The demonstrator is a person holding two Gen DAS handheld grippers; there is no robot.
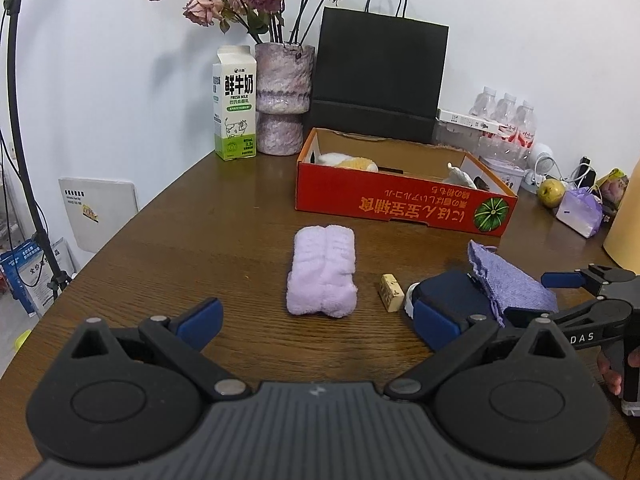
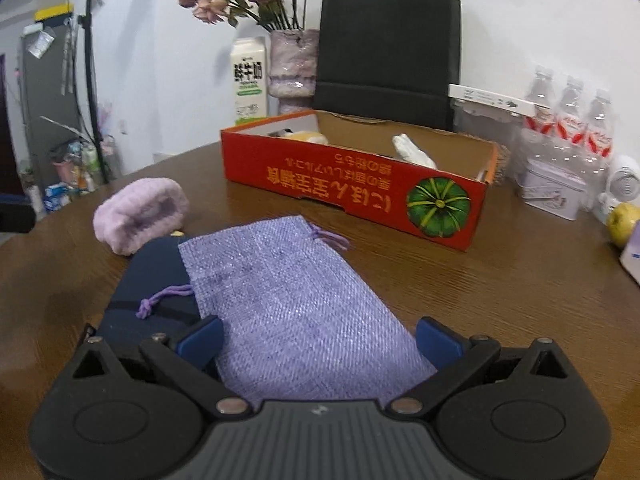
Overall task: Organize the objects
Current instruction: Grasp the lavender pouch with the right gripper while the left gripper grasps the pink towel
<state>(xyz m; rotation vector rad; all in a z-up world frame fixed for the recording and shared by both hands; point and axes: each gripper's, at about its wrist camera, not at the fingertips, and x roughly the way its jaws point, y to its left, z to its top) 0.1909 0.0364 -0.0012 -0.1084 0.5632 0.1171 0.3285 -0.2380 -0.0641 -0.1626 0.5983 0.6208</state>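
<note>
Right gripper point(image 2: 318, 340) has its jaws spread wide around the purple pouch point(image 2: 296, 296), not squeezing it. The pouch lies partly over a dark blue case point(image 2: 156, 276) on the table point(image 2: 500, 292). Left gripper point(image 1: 318, 322) is wide open too, holding nothing, with the rolled lilac towel point(image 1: 322, 272) just ahead. Red box point(image 1: 400, 200) sits behind.

The tabletop point(image 2: 500, 300) is dark grained wood with a dull sheen; the lilac pouch point(image 2: 288, 300) is coarse woven cloth, the rolled towel point(image 1: 322, 272) fluffy terry, the red box point(image 1: 400, 200) matt cardboard.
</note>
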